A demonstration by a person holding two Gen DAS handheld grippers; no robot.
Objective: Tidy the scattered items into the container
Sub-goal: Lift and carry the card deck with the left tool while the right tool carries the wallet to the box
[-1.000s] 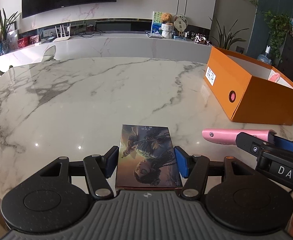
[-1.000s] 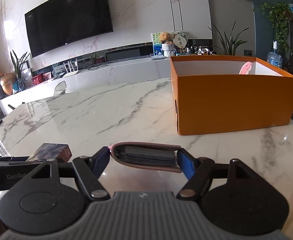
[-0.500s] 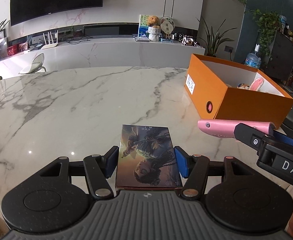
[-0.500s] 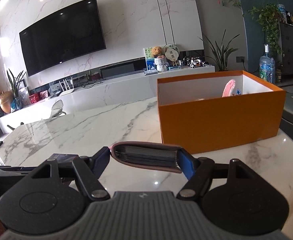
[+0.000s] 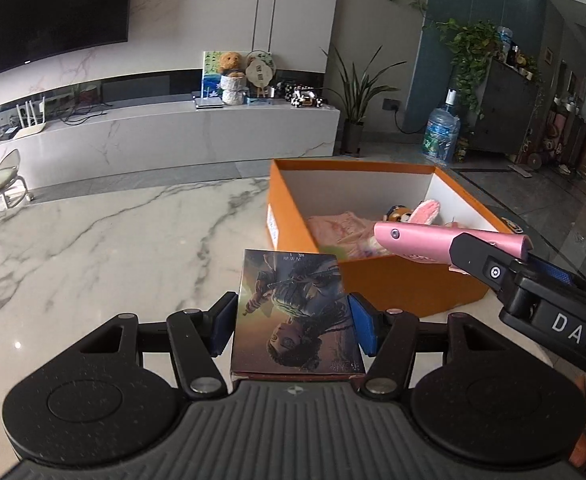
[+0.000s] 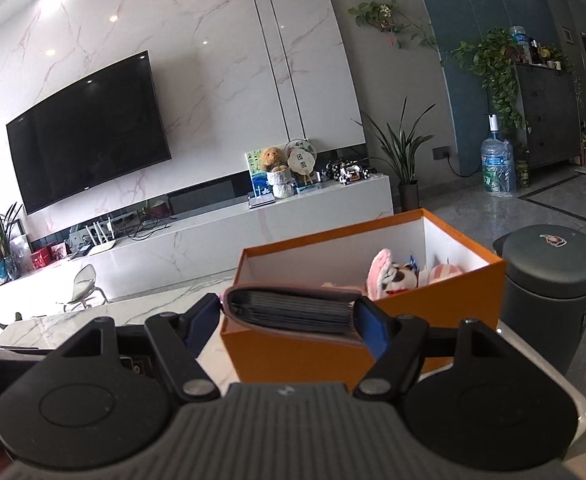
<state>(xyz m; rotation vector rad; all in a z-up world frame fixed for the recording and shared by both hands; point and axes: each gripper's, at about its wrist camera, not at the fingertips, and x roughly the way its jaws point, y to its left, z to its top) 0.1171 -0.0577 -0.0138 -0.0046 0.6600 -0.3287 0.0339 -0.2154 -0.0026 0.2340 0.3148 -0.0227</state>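
The left tool [image 5: 293,326] is clamped on a small picture box [image 5: 295,316], its blue pads pressing the two long sides. The box's long axis runs straight ahead along the fingers, printed face up, far short edge pointing toward the near corner of the orange box [image 5: 393,284], and it is held clear above the desk [image 5: 93,248]. The right tool [image 6: 289,314] is clamped on a pink card wallet [image 6: 293,308], gripped at its two ends so its long axis lies crosswise between the pads, the open edge with stacked dark cards facing the camera. In the left view the wallet [image 5: 445,242] pokes leftward over the orange box's open top. Inside the orange box [image 6: 373,344] lie a pink cloth [image 5: 341,228] and plush toys [image 6: 397,276]. The desk is white marble with grey veins. Beyond it are a marble wall with a curved television [image 6: 89,128], a low white console [image 5: 173,132], potted plants, a water bottle [image 6: 497,168] and a grey stool [image 6: 553,280] right of the box
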